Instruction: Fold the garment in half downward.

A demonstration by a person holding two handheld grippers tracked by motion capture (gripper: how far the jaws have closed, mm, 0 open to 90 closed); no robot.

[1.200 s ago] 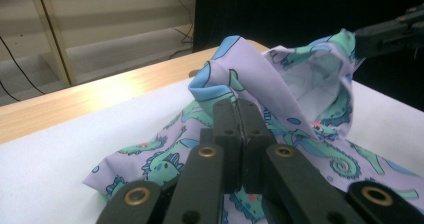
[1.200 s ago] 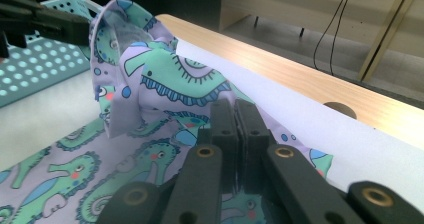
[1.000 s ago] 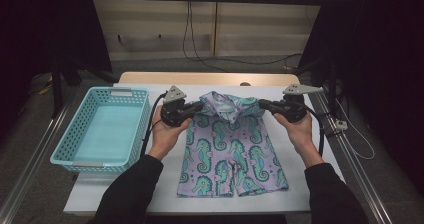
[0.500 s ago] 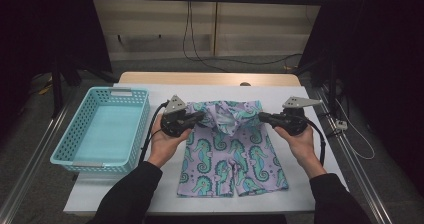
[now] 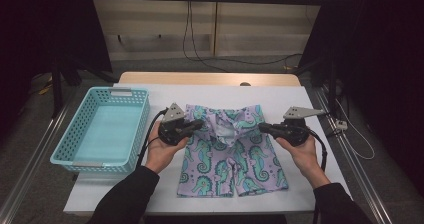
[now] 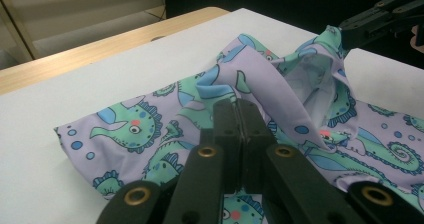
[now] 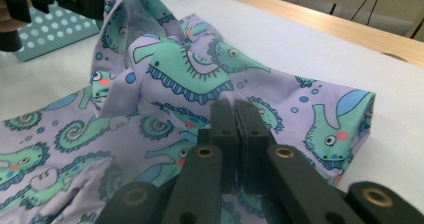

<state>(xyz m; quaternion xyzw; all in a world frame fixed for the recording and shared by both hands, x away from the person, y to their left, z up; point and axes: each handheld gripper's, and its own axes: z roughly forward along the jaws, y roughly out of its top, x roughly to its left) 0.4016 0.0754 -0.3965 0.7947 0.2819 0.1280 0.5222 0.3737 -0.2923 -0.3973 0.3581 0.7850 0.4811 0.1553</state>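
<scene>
Landmark for these notes: the seahorse-print shorts point(image 5: 231, 156), lilac with teal seahorses, lying flat on the white table point(image 5: 320, 101) with the legs toward me and the waistband end toward the far edge.

Left of the shorts, well apart: a turquoise plastic basket point(image 5: 64, 146) with perforated walls, standing on the table's left part.

At the shorts' left waist corner: my left gripper point(image 5: 196, 126), in my left hand point(image 5: 162, 151), pointing inward across the cloth. In the left gripper view point(image 6: 239, 115) the 2 black jaws stand pressed together with no gap. Whether a fold of fabric is pinched at the tips I cannot tell; the jaws sit right over the print, and a lilac band of cloth rises just beyond them.

Middle of the waistband: the fabric is bunched up and folded over toward the legs, pale lining showing inside the fold, lifted off the rest of the garment.

At the shorts' right waist corner: my right gripper point(image 5: 264, 128), in my right hand point(image 5: 302, 151), pointing inward toward the left one. In the right gripper view point(image 7: 234, 113) its 2 jaws are also closed tight against each other, tips over the seahorse print; a held fold cannot be made out there either.

Beyond the shorts, at the far side: the table's wooden edge strip point(image 5: 200, 78).
</scene>
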